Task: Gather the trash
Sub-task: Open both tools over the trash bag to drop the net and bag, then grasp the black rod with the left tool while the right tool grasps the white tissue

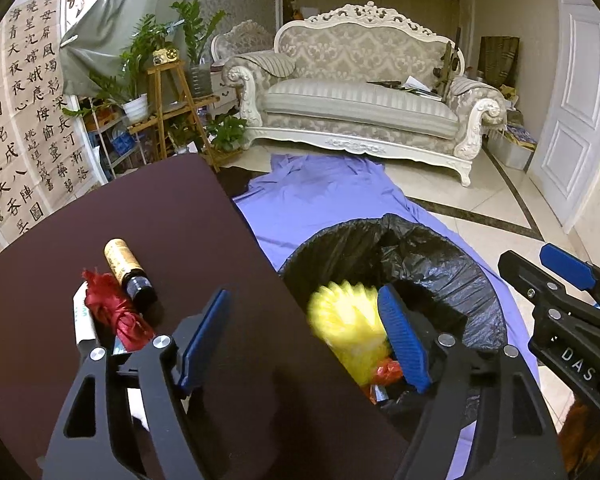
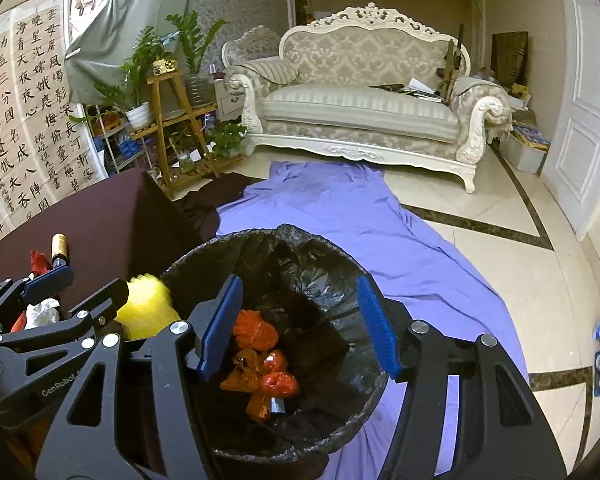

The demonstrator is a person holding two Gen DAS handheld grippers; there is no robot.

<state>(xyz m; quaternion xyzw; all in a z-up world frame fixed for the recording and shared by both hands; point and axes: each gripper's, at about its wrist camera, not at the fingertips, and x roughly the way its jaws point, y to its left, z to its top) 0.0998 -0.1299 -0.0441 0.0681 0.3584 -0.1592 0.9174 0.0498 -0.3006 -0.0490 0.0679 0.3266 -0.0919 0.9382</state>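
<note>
Living-room floor, purple sheet (image 2: 380, 216): black-lined trash bin (image 2: 204, 256) under both claws. Left gripper (image 1: 304, 336) spread, blurred yellow wrapper (image 1: 348, 336) loose between its pads (seemingly falling binward). Right gripper (image 2: 300, 324) spread, empty. Remaining bottle (image 1: 130, 270), long axis pointing away, lies left of the left claw, the nearer one.

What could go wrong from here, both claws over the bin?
1. The blurred yellow wrapper sits at the bin's table-side rim beside the open left claw; it might land outside on the purple sheet.
2. The bottle lies on its side near the table edge; a bump reaching for the red wrapper may roll it off.
</note>
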